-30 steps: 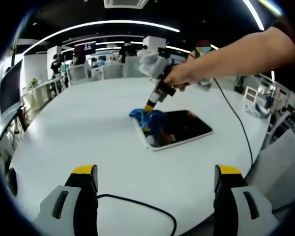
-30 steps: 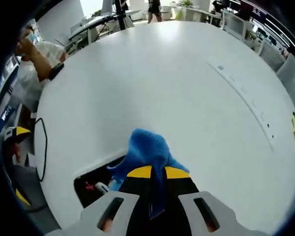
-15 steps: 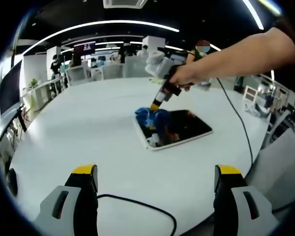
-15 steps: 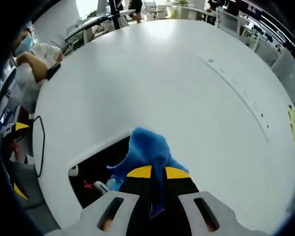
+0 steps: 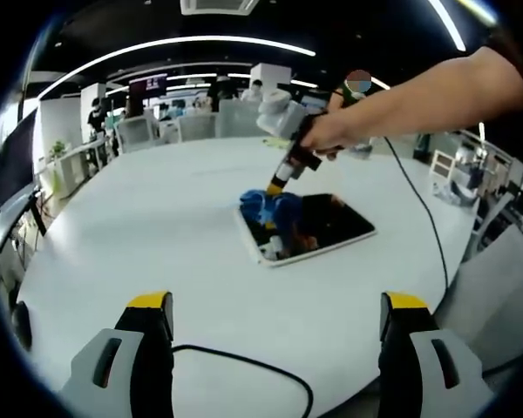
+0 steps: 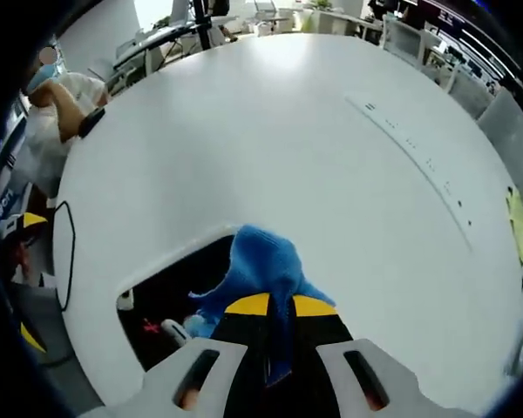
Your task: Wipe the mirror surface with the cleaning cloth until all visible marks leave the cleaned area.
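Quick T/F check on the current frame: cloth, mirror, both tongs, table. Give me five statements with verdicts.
1. The right tongs are shut on the blue cloth. True.
2. The mirror stands upright against a wall. False: it lies flat on the white table.
3. The left tongs hold the cloth. False: they are open with nothing between them, back from the mirror.
4. The cloth is pressed on the mirror near one end. True.
5. A black cable lies on the table near the left tongs. True.
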Motion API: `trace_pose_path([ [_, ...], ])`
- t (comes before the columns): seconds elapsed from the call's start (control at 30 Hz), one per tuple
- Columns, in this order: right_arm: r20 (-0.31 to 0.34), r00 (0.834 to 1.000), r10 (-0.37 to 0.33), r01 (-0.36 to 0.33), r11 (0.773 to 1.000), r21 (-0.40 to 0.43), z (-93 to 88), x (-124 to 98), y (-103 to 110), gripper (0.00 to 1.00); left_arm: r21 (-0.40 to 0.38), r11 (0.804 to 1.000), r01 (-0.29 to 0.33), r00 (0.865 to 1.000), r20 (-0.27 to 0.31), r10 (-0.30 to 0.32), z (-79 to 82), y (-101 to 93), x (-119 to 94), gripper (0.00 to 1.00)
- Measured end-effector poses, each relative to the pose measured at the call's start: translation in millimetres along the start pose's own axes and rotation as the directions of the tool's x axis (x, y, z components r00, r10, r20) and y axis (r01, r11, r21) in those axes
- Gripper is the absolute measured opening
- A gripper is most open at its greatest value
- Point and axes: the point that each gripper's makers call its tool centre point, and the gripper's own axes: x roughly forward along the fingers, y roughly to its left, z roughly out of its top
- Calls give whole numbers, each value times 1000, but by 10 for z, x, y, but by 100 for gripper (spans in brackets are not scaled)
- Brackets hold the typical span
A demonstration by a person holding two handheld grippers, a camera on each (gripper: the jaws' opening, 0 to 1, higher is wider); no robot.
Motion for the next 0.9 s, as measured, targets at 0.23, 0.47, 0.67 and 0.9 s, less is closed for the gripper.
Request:
trace_pose_path([
  [0.23, 22, 999, -25, 24, 1000, 12, -70, -63, 39, 3, 6, 1000, 0, 1000, -3, 0, 2, -8, -5, 99],
  [0.47, 16, 999, -32, 32, 999, -3, -140, -101, 176, 3, 12, 1000, -3, 1000, -2, 3, 4, -1, -11, 99],
  [0.67, 25, 999, -37, 38, 999, -11, -199, -109, 293, 3, 14, 1000, -5, 1000, 1, 5, 9, 2, -13, 99],
  [0.9, 26, 999, -36, 36, 999, -12, -278, -151, 444, 3, 24, 1000, -7, 1000, 6, 6, 21, 2, -14, 99],
])
